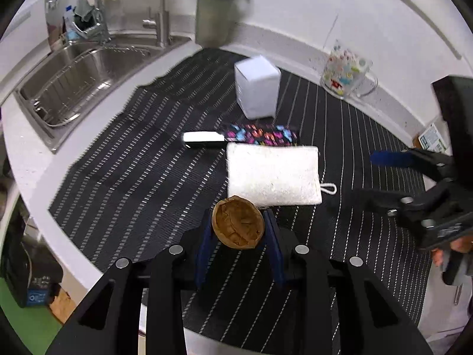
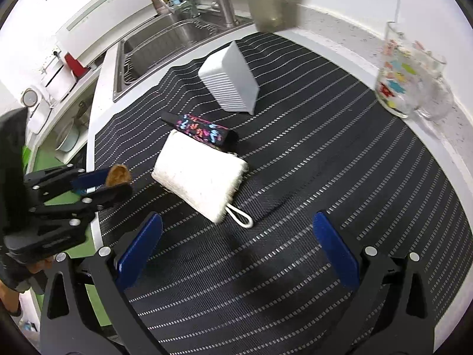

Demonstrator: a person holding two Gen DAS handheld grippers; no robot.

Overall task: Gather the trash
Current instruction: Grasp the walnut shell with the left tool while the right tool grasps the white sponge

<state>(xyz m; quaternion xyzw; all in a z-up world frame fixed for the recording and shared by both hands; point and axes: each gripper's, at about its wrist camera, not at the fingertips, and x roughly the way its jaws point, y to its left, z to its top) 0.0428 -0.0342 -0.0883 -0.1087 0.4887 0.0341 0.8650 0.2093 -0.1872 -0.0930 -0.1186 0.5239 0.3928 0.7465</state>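
Observation:
A brown half walnut shell sits between the blue pads of my left gripper, which is shut on it just above the black striped mat. In the right wrist view the same shell shows at the tip of the left gripper, near the mat's left edge. My right gripper hangs open over the mat with nothing between its pads. It stands close in front of a white sponge with a loop. In the left wrist view the right gripper is at the right.
A white box, a black strip with a colourful pattern and the sponge lie mid-mat. A patterned glass mug stands by the wall, and a grey bin stands beside the steel sink at the far left.

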